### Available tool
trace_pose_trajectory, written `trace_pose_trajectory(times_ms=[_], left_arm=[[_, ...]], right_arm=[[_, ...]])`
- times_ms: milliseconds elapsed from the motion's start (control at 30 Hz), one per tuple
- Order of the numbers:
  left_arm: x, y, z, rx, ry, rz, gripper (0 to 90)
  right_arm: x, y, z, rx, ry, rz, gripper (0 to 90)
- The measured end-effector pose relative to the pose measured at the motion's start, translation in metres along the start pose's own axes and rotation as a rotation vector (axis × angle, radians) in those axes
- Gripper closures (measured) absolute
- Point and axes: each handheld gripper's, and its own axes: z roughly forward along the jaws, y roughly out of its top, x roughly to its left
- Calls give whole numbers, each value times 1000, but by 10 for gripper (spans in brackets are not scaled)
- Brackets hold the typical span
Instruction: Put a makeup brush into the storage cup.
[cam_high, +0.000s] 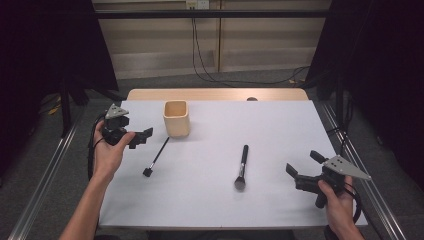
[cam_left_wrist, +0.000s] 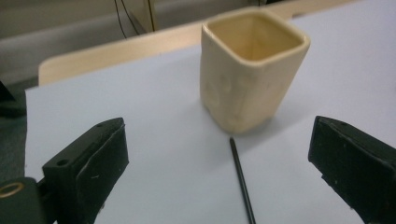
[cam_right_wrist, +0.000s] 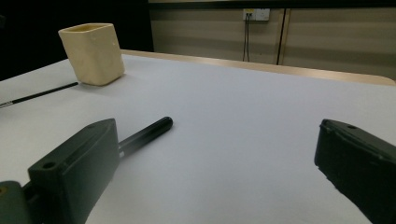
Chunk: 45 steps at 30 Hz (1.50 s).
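Lying flat on the white sheet (cam_high: 280, 125) are two brushes: a thick black one (cam_high: 242, 167) near the right gripper (cam_high: 304, 168), a thin one (cam_high: 156, 157) just beside the left gripper (cam_high: 143, 136). Both grippers are hovering with jaws spread, gripping nothing. Farther back, a cream, square, glossy cup (cam_high: 176, 118) is standing upright and empty. Beyond, cables are hanging down a beige wall.

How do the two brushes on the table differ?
The thin brush has a slim handle and a small square head; the thick brush has a stout handle and a fuller, rounded head. The thin brush lies slanted beside the cup, its handle tip near it; the thick brush lies almost straight, mid-table, well apart. Both are black, flat on the table, heads toward the person.
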Motion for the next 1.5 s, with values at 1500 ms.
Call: trace_pose_trajectory(times_ms=[1500], left_arm=[[-14,7,50,627,-67,64,77]], right_arm=[[2,-1,1,26,16,-20,0]])
